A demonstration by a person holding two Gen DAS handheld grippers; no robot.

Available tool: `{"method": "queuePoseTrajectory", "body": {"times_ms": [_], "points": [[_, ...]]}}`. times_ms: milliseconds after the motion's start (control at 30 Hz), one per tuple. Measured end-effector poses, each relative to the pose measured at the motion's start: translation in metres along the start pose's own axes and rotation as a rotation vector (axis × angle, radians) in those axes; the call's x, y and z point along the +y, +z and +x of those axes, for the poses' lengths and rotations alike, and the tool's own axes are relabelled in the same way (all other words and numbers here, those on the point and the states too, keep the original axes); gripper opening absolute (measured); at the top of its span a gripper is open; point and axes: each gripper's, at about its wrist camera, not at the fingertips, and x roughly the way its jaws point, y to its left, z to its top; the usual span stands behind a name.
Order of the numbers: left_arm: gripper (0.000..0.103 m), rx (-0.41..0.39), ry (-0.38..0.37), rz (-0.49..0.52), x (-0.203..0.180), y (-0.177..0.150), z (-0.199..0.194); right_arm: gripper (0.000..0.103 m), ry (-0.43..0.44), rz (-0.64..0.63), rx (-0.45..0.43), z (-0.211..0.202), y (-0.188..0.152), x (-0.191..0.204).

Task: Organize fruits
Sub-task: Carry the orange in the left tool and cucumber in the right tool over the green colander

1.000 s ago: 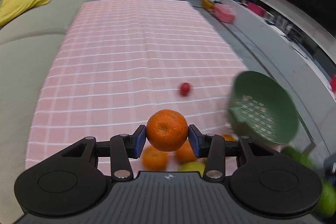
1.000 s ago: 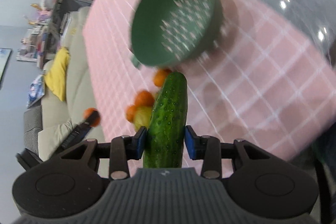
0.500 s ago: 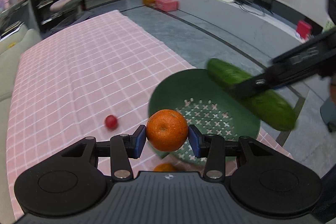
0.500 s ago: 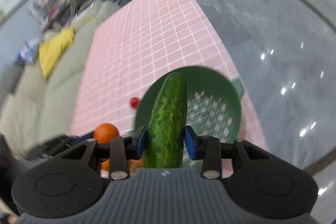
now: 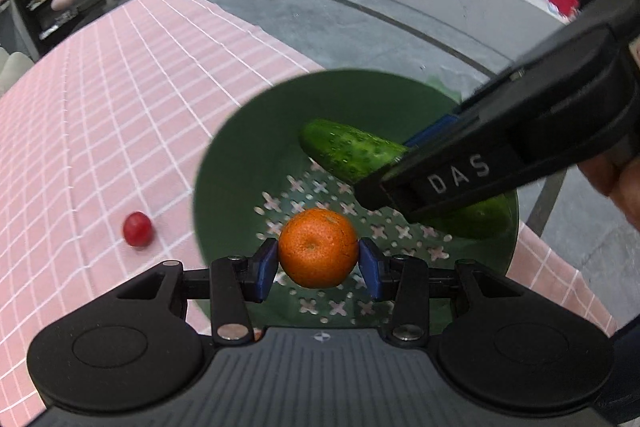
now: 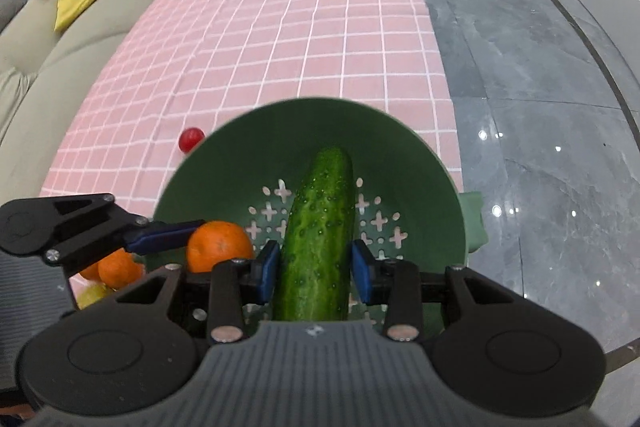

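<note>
Both loaded grippers (image 5: 319,264) above colander (image 5: 240,155)

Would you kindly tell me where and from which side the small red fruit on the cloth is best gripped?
Grip the small red fruit across its middle, coming from straight above: it is round, lies alone on the flat cloth and would probably roll under a sideways push.

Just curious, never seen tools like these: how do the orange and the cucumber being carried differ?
The orange is round and orange; the cucumber is long, green and bumpy. The orange sits wholly between the left gripper's jaws; the cucumber sticks out far past the right gripper's jaws. Both are clamped and held over the green colander.
</note>
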Motion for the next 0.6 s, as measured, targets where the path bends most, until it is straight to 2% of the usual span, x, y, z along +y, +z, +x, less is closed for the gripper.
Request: {"method": "queuePoseTrajectory", "body": {"times_ms": [133,233,367,533,600], "points": [[0.049,0.042,-0.03,0.002,-0.002,0.0,0.013,0.036,0.009,-0.015,0.024,0.006,0.0,-0.005],[0.049,0.053,-0.009,0.008,-0.004,0.005,0.019,0.036,-0.008,-0.027,0.037,0.013,0.001,-0.008],[0.049,0.07,-0.052,-0.008,-0.004,0.01,0.022,0.036,-0.009,-0.038,0.048,0.018,0.0,-0.008],[0.05,0.079,-0.042,0.011,-0.013,0.005,0.025,0.036,-0.007,-0.034,0.049,0.017,-0.001,-0.007],[0.054,0.072,-0.031,0.009,-0.014,0.003,0.023,0.036,-0.008,-0.037,0.051,0.016,-0.002,-0.007]]}}
